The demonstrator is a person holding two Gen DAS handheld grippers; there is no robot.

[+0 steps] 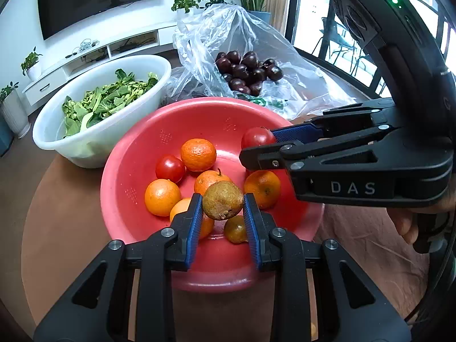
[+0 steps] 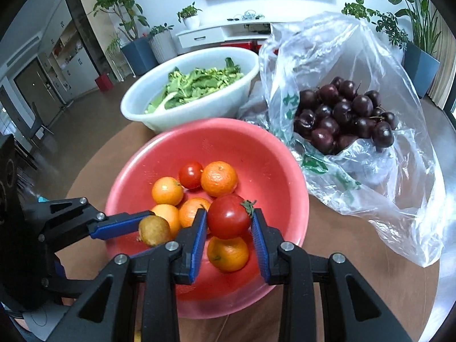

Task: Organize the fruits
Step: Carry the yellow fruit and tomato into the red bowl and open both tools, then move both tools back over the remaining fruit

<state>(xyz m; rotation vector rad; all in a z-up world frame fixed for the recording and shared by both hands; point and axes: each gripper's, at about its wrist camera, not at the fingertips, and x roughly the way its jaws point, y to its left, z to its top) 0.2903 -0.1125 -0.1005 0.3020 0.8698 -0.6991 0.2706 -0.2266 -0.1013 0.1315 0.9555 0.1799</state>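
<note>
- The left gripper (image 1: 223,209) clamps a brownish-green fruit (image 1: 223,200) between its blue pads, above the red bowl (image 1: 136,154).
- The right gripper (image 2: 229,222) grips a red tomato (image 2: 228,216) over the same bowl; in the left view its jaw hides most of that tomato.
- Oranges (image 1: 198,154) and a second tomato (image 1: 170,168) lie in the bowl, several partly covered by the grippers.
- A small dark-green fruit (image 1: 235,229) sits half hidden behind the left pads.
- Dark cherries (image 2: 344,114) rest in a clear plastic bag (image 2: 399,176); beside it, greens in a white basin (image 2: 188,114).

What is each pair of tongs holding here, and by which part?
Left tongs: brownish fruit, pinched across its sides. Right tongs: tomato, gripped at its sides, stem up.
</note>
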